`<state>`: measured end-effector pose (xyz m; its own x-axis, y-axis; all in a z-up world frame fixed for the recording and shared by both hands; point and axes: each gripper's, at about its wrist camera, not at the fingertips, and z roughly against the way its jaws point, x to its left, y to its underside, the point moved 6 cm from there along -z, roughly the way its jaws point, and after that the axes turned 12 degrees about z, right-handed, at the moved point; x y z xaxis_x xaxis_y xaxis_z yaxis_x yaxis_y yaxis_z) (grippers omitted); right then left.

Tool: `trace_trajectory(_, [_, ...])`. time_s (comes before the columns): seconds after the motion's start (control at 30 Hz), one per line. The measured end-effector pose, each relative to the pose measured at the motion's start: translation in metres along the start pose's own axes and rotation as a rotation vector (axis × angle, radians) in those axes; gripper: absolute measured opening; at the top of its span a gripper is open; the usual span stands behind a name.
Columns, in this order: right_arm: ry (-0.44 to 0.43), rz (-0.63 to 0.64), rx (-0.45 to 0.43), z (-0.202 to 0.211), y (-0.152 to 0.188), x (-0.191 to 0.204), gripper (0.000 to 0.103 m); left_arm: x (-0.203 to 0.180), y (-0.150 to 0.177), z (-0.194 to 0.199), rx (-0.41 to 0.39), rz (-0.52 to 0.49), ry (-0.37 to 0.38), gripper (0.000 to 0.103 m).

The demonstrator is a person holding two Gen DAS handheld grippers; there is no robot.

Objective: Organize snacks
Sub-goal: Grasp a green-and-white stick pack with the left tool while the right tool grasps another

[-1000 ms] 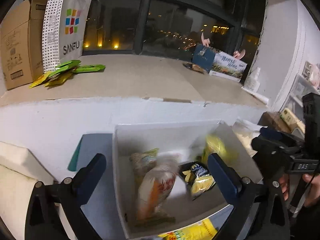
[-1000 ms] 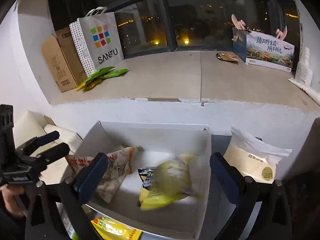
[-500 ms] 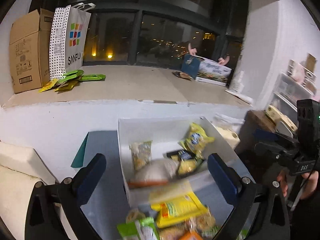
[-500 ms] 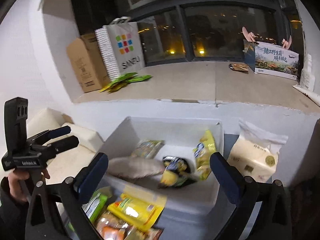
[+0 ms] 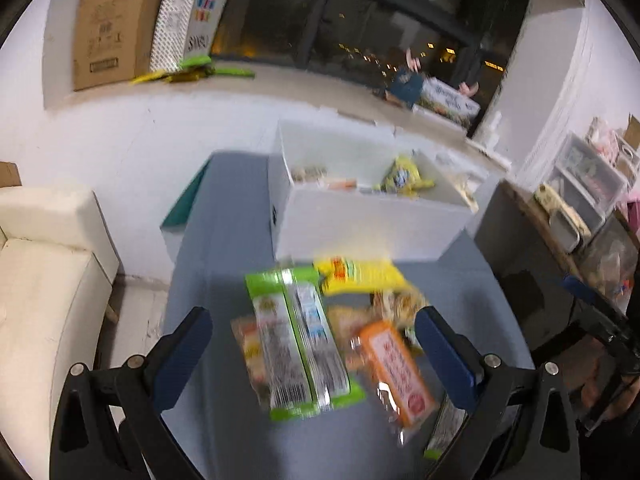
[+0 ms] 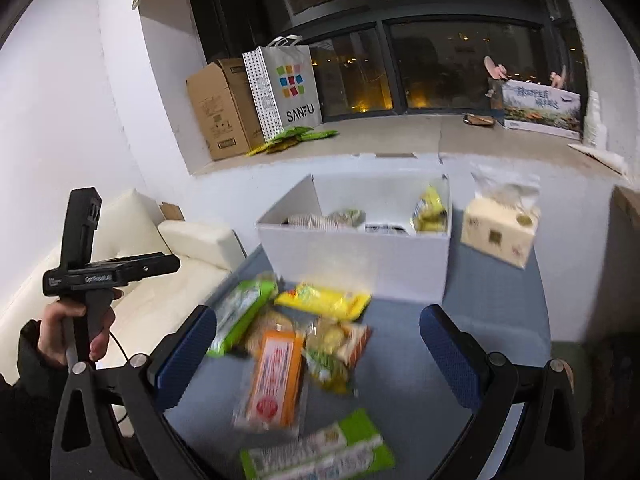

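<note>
A white box [image 5: 372,220] [image 6: 356,256] stands on the grey table [image 5: 224,240] and holds several snack bags, one of them yellow [image 5: 404,178] [image 6: 430,210]. In front of it lies a pile of loose snacks: a green pack [image 5: 298,344] [image 6: 240,312], an orange pack [image 5: 394,376] [image 6: 276,380], a yellow pack [image 5: 360,276] [image 6: 324,300] and another green pack [image 6: 320,452]. My left gripper [image 5: 312,360] is open and empty above the pile. My right gripper [image 6: 316,356] is open and empty above the pile too.
A tissue pack [image 6: 500,232] stands right of the box. A cream sofa [image 5: 44,280] is to the left of the table. On the window ledge are a cardboard box [image 6: 220,112], a paper bag [image 6: 286,88] and green packets [image 6: 296,136]. Shelves [image 5: 580,184] stand at the right.
Both grippers have pulled back and up from over the box. The pile of loose snacks in front of the box has come into view beneath them. Both stay open.
</note>
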<state>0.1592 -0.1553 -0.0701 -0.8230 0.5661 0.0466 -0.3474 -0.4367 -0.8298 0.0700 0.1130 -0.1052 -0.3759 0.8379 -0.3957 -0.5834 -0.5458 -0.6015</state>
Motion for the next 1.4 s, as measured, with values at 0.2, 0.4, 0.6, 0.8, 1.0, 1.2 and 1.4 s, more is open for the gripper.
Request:
trace_trajectory(0.2, [0.033,0.007,0.004,0.016,0.013,0.001,0.103,-0.009,0.007,-0.015,0.041,-0.041,-0.040,0.103])
trace_trajectory(0.4, [0.045,-0.023,0.003,0.017,0.017,-0.004,0.103,-0.003,0.011,-0.074,0.183,-0.058,-0.152,0.103])
trace_trajectory(0.6, [0.056,-0.020,0.012,0.016,0.022,-0.002,0.103,0.012,0.027,-0.128,0.302,-0.096,-0.272,0.101])
trace_trajectory(0.8, [0.056,-0.004,0.039,0.012,0.030,0.003,0.103,0.006,0.019,-0.101,0.203,-0.093,-0.180,0.061])
trace_trajectory(1.0, [0.049,0.007,0.073,0.004,0.035,0.007,0.103,-0.011,0.003,-0.044,0.076,-0.125,-0.055,0.061])
trace_trajectory(1.2, [-0.049,0.257,0.187,-0.015,0.054,0.016,0.103,-0.029,0.002,0.026,-0.025,-0.190,0.081,0.061])
trace_trajectory(1.4, [-0.188,0.787,0.455,-0.049,0.107,0.036,0.103,-0.035,0.013,0.052,-0.027,-0.241,0.138,0.062])
